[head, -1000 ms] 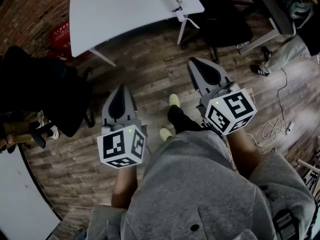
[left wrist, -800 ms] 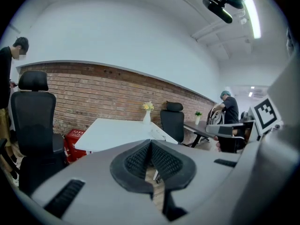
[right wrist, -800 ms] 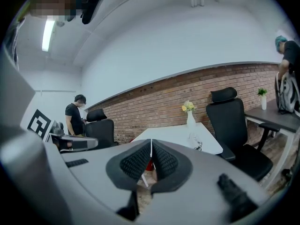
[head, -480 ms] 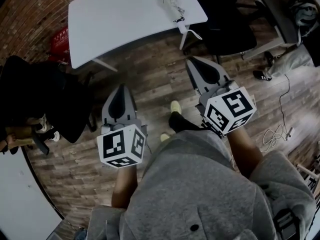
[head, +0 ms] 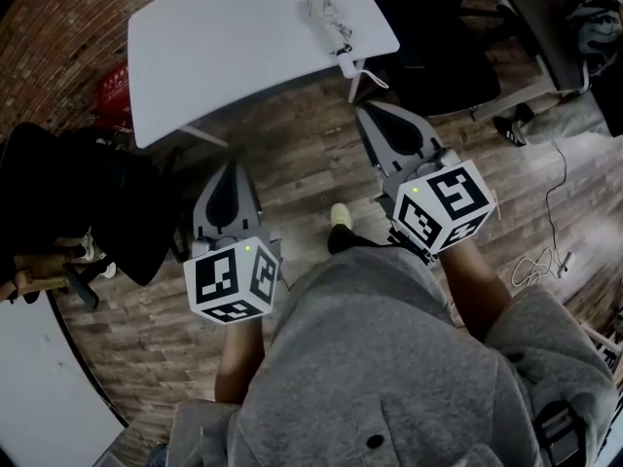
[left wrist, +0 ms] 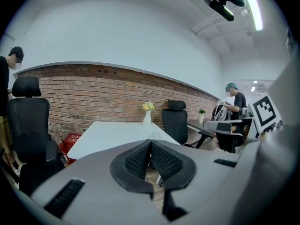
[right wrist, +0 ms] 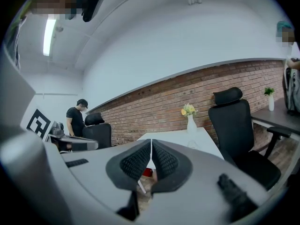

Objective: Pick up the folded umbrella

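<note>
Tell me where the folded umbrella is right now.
In the head view, the folded umbrella lies at the right end of the white table, ahead of the right claw.

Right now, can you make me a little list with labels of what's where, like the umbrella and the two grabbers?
umbrella: folded, lying near the table's right edge, untouched
table: white, ahead of both grippers
left gripper: shut, empty, over the floor
right gripper: shut, empty, the one nearer the umbrella

Dim, fisheye-warped views with dark corners under ceiling strip light (right wrist: 49,35)
</note>
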A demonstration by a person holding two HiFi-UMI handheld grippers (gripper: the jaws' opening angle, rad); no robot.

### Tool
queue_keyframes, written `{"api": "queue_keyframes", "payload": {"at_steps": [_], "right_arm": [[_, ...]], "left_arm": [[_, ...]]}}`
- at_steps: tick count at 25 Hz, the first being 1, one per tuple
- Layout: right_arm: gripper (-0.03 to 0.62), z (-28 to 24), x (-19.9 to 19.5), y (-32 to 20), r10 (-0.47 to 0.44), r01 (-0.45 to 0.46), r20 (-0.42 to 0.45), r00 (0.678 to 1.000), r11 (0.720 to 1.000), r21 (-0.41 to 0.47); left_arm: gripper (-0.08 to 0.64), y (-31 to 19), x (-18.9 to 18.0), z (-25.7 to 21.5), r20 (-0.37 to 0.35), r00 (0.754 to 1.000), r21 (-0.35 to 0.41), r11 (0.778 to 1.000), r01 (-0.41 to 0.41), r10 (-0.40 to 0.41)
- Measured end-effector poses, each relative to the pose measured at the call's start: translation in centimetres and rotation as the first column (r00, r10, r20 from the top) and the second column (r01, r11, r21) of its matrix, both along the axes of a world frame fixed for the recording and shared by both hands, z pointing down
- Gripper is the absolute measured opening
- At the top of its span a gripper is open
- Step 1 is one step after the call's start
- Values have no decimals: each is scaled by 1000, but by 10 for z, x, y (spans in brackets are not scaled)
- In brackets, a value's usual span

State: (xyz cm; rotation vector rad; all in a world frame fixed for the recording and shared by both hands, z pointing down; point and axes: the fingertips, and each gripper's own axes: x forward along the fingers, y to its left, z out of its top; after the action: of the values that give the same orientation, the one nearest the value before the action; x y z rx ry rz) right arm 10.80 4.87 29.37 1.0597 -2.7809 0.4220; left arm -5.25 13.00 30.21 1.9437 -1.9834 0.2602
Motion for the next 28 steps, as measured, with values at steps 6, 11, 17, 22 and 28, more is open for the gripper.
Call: {"api": "queue_keyframes", "payload": {"at_steps": [6,11,17,22,28], "right_arm": [[25,0,6,-23,-10,9,26,1000,1000,6],[25,1,12,-37,-16,16,33,999,1000,14],[25,-3,14,-48,-24,23,40,999,1000,19],[25,-2,9,-49,-44,43,33,999,999,23],[25,-1,3,-50,-58,57,31,998,998,26]], "left_arm": [[14,-23,8,-2,20,1000,0,1000,3,-3],[15,-37,14,-3,30,1000,10,1000,7,-7],[15,-47,16,-6,41,999,22,1000,15,-16],[15,-48,11,-7,41,999,30,999,33,-34],[15,-47,6,-9,39,998,38,998,47,-49]]}}
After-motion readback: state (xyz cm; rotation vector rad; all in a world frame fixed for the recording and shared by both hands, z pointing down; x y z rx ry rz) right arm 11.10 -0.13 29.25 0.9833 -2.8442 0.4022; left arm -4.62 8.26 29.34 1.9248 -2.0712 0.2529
